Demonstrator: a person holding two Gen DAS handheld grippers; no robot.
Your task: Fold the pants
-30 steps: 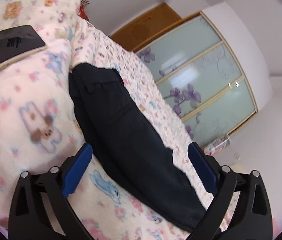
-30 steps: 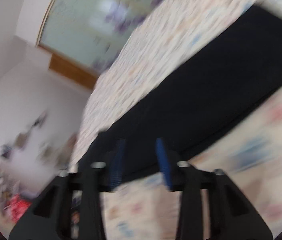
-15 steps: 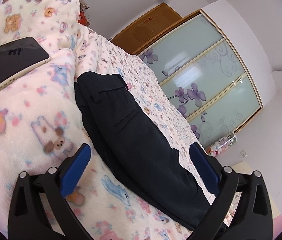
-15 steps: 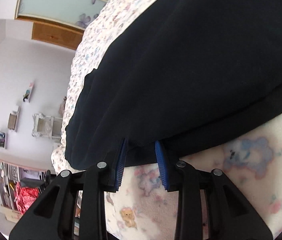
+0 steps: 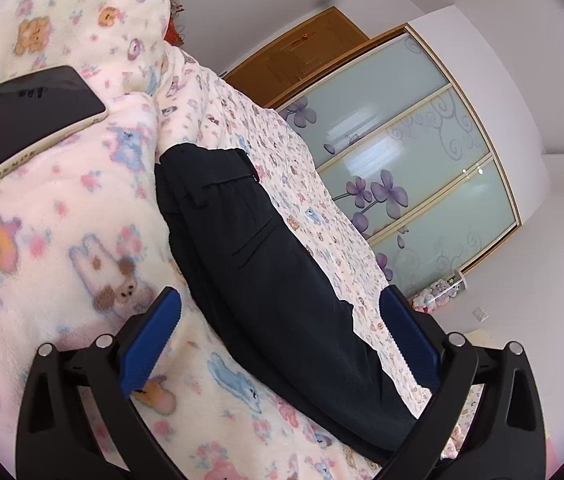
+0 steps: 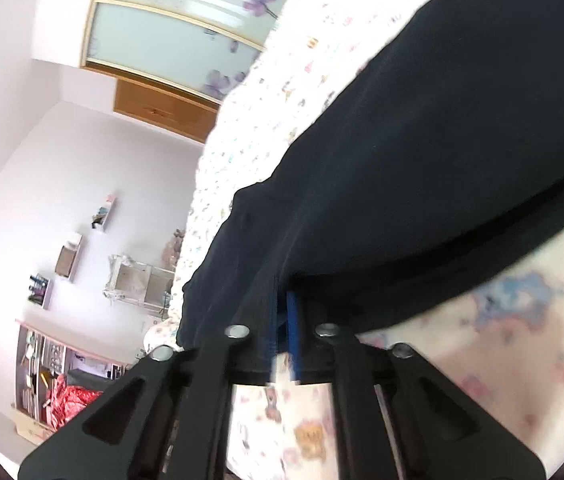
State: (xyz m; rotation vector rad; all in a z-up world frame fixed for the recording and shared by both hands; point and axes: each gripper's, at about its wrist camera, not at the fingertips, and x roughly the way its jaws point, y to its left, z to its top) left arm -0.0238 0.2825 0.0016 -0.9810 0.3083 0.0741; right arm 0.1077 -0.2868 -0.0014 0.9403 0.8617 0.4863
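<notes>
The dark pants [image 6: 421, 160] are lying across centre frame on the animal-print blanket [image 6: 521, 340]. My right gripper [image 6: 283, 320] has just been closing and is now pinching their near edge. My left gripper [image 5: 282, 340] is hovering, jaws spread, holding nothing. Grasp step; next, I judge, lifting the edge over to fold.

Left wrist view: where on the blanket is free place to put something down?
Free: the blanket patch between the phone and the pants, and the strip between pants and far bed edge. Crowded: near the phone.
</notes>
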